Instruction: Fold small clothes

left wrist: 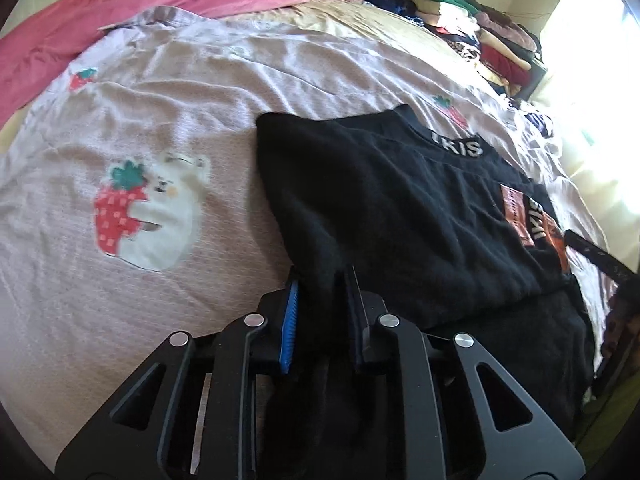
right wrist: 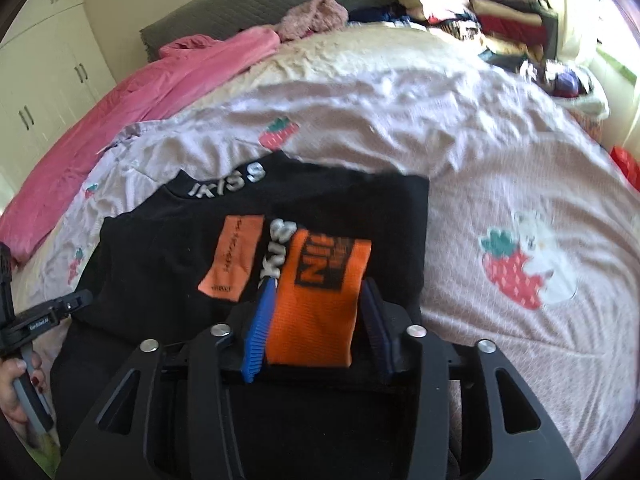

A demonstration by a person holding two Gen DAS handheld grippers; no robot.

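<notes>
a black top [left wrist: 400,208] lies spread on a pale pink bedcover [left wrist: 168,280] printed with strawberries and a white bear, and its collar, lettered in grey, points toward the far side of the bed. in the left wrist view the left gripper [left wrist: 322,300] sits at the near edge of the top with its jaws drawn in on a fold of the black cloth, which runs between the blue pad and the dark pad and back under the frame. the right gripper [right wrist: 316,320] holds the near hem of the same top at the orange printed patch [right wrist: 320,300]: the orange cloth is bunched up between its blue pad and dark pad, and the jaws are pressed onto it. a second orange patch [right wrist: 232,258] lies flat on the chest just to the left. at the left edge of the right wrist view a hand [right wrist: 16,384] with dark red nails grasps the handle of the other tool. a pink blanket [right wrist: 132,108] lies heaped along the far left of the bed, and stacks of folded clothes [right wrist: 480,12] stand at the far right by the window.
</notes>
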